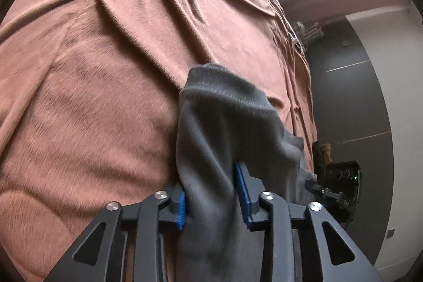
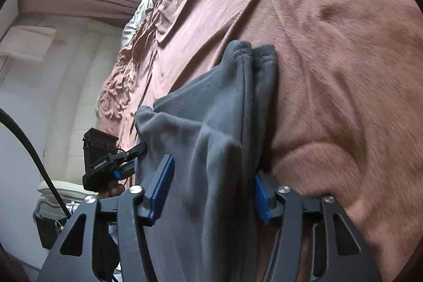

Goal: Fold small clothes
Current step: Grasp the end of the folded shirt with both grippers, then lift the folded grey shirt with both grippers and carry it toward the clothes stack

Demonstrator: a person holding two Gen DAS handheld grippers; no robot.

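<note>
A grey garment [image 1: 227, 123] hangs bunched between two hand-held grippers above a bed spread with a rust-brown blanket [image 1: 92, 70], its folded top edge near the blanket's wrinkled surface toward the bed's long side edge. In the left wrist view, the left gripper [image 1: 212, 198] has the cloth running between its blue-padded fingers [image 1: 181, 208], both pads against the fabric with the jaws narrowed to a partial gap, a grip on a gathered thickness of the garment. In the right wrist view the same grey garment [image 2: 211, 136], showing a stitched hem at its upper end, drapes down through the right gripper [image 2: 208, 192]; the pad on the blanket side presses the cloth, while the other blue pad [image 2: 161, 186] stands at the fabric's edge, and whether it bears on the cloth cannot be told with certainty, though the garment hangs from there. The jaws here are wider apart than on the left. The left gripper [image 2: 127, 152] also appears in the right wrist view, pinching the garment's far corner beyond the bed's edge, a hand [image 2: 113, 189] partly visible beneath it. Past the bed's side stand a pale wall [image 2: 39, 97] and a dark bin [image 2: 49, 226] on the floor.
</note>
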